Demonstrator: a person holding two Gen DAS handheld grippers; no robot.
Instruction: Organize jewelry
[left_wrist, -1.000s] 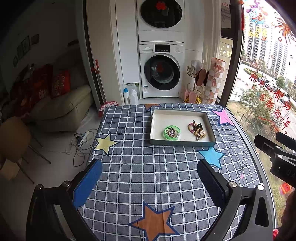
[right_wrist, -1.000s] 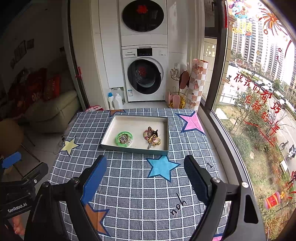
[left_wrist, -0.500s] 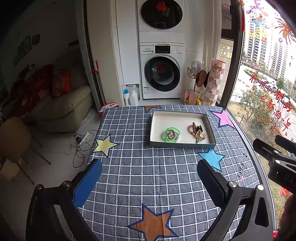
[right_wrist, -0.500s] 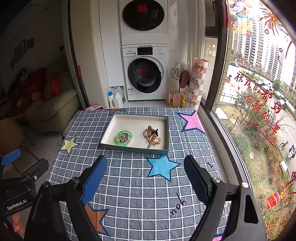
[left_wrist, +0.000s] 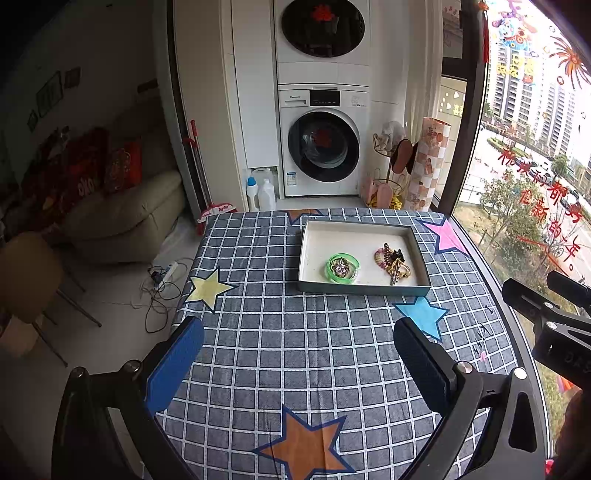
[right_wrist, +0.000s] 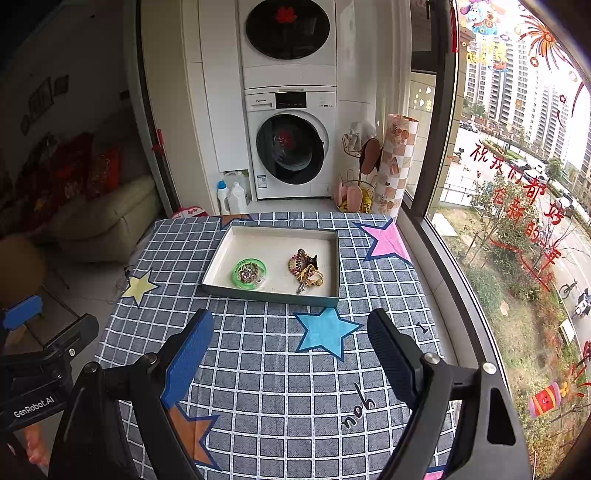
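Two black grippers with blue-padded fingers, left gripper (left_wrist: 297, 354) and right gripper (right_wrist: 290, 345), both spread wide and holding nothing, hovering above a grey checked tablecloth with coloured stars (left_wrist: 295, 332). Farther ahead, well apart from both: shallow rectangular grey tray with white floor (left_wrist: 364, 290), containing a green ring-shaped bangle around small trinkets (left_wrist: 342, 268) and, just beside it, a tangled pile of gold and red jewelry (left_wrist: 392, 260). Beyond, stacked white washing machines (right_wrist: 291, 144).
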